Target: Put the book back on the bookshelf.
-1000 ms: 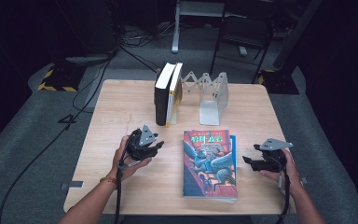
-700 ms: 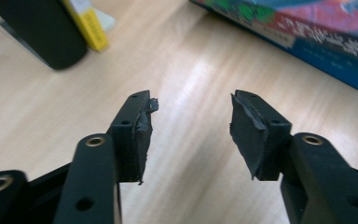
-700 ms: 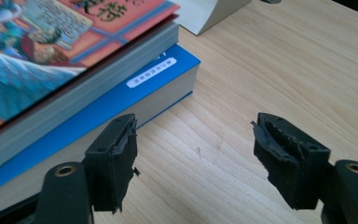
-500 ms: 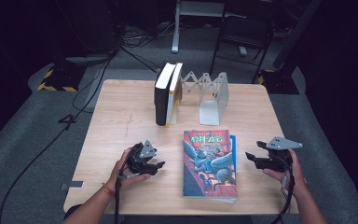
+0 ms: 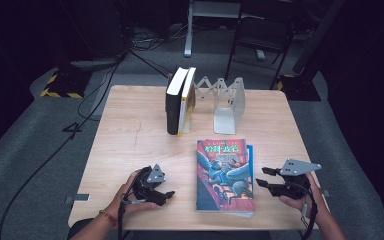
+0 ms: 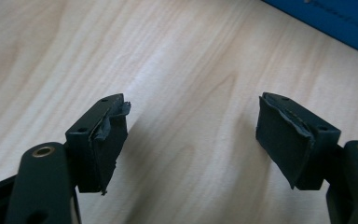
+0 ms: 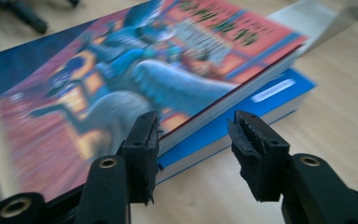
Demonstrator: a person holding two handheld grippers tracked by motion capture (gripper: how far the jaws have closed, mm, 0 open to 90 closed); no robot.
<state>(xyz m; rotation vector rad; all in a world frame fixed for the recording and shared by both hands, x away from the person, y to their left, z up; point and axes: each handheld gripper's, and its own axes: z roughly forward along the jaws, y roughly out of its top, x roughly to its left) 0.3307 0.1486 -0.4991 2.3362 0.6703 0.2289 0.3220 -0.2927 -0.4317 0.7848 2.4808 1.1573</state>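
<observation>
Right gripper view: line right gripper, jaws apart and just been closing on nothing, with top colourful paperback book stacked near tabletop's front edge, clear of blue book beneath; left gripper open, empty.

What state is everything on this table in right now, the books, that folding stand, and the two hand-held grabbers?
Illustrated book: lying flat, closed, stacked on the blue book.
Blue book: flat, closed, underneath.
Black book: upright, closed.
Yellow book: upright, leaning on the black book.
Folding bookend: stretched out, nothing in it.
Left gripper: jaws just opening, nothing between.
Right gripper: jaws closing, nothing gripped, aimed at the stack's edge.
</observation>
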